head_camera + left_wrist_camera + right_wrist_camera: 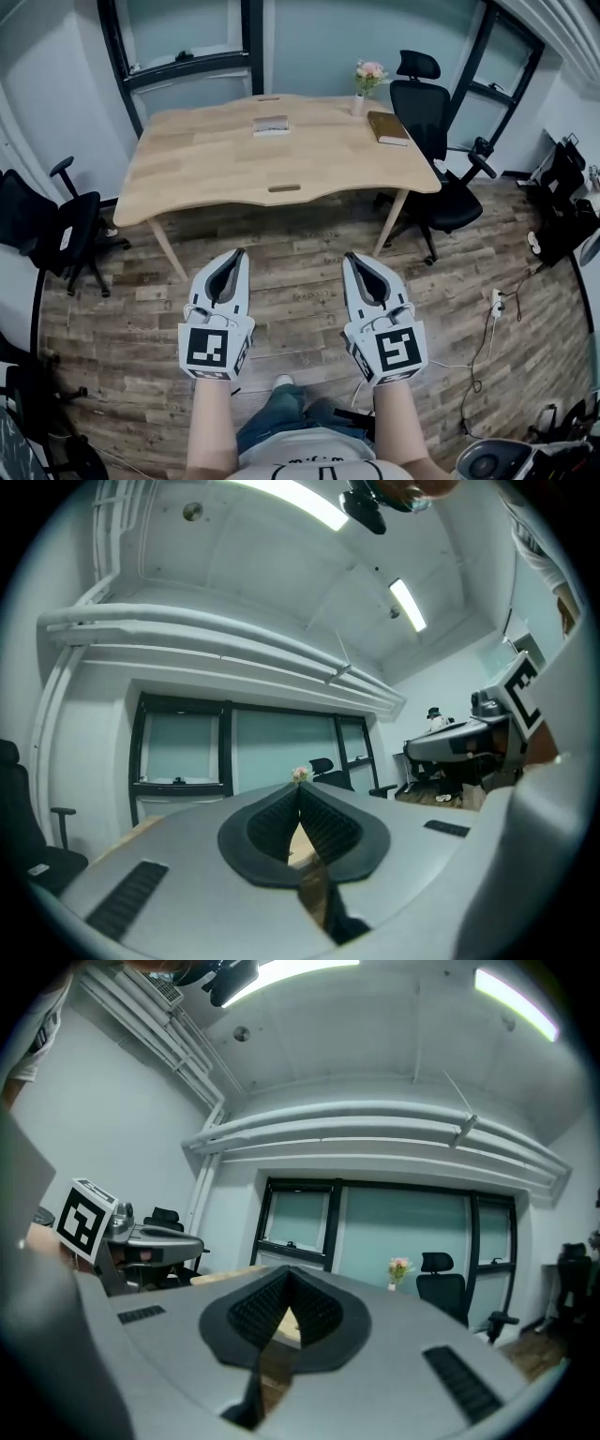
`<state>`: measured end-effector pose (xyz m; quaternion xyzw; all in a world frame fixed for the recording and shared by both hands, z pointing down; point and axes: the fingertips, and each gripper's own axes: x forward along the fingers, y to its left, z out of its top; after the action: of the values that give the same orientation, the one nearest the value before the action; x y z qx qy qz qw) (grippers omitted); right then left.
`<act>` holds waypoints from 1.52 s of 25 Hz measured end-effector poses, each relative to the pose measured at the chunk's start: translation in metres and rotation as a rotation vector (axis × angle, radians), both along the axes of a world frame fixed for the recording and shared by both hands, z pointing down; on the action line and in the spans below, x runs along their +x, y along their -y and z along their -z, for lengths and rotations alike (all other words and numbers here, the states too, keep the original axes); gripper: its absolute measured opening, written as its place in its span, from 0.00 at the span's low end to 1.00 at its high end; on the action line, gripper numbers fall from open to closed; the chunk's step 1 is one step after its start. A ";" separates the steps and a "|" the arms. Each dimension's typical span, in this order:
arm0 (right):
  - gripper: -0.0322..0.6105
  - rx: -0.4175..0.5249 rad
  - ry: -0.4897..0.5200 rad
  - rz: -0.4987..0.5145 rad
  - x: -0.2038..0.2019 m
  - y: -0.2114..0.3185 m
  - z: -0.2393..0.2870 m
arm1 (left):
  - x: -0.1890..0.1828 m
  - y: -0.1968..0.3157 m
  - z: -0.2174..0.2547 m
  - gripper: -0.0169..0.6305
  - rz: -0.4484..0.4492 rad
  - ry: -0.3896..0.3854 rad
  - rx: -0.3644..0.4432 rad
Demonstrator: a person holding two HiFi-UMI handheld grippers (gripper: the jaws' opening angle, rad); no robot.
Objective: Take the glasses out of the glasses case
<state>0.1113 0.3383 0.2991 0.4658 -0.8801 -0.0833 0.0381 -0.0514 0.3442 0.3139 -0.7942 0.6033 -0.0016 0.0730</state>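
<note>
task not begun: left gripper (238,255) and right gripper (352,258), jaws closed and empty, are well short of the table (187,178); what seems the glasses case (271,125) lies there untouched.

Grey glasses case (271,125) flat on table (206,178), far middle, seemingly closed.

The desk (216,173) stands at twelve o'clock from the person. Taken from its middle, what looks like the glasses case (271,126) lies at twelve o'clock and a book (387,127) at two, with a flower vase (364,89) just behind the book. An office chair (427,103) stands beyond the desk's right end, and another chair (56,230) at nine o'clock. The left gripper (237,253) and right gripper (353,257) hang side by side over the floor (300,281), short of the desk.
</note>
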 end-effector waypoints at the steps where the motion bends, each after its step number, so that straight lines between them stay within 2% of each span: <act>1: 0.07 -0.003 -0.005 0.002 -0.006 0.009 0.000 | -0.006 0.010 0.001 0.05 0.001 -0.002 0.001; 11: 0.07 -0.017 -0.019 -0.008 -0.038 0.099 -0.007 | -0.051 0.088 -0.004 0.05 0.032 -0.032 0.002; 17: 0.07 -0.018 -0.013 0.009 -0.046 0.176 -0.017 | -0.058 0.161 -0.012 0.05 0.043 -0.022 -0.001; 24: 0.07 -0.044 0.057 0.040 -0.055 0.322 -0.024 | -0.067 0.292 -0.016 0.05 0.069 0.027 -0.010; 32: 0.07 -0.043 0.042 0.090 -0.070 0.492 -0.006 | -0.075 0.461 0.006 0.05 0.086 0.012 0.001; 37: 0.07 -0.064 0.022 0.098 -0.075 0.560 -0.010 | -0.084 0.531 0.000 0.06 0.111 -0.026 -0.013; 38: 0.07 -0.072 0.015 0.100 -0.076 0.569 -0.013 | -0.086 0.542 -0.002 0.11 0.111 -0.037 -0.016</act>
<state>0.0353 -0.2308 0.3120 0.4202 -0.9050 -0.0496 0.0439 -0.1374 -0.1974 0.3161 -0.7599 0.6477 0.0042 0.0550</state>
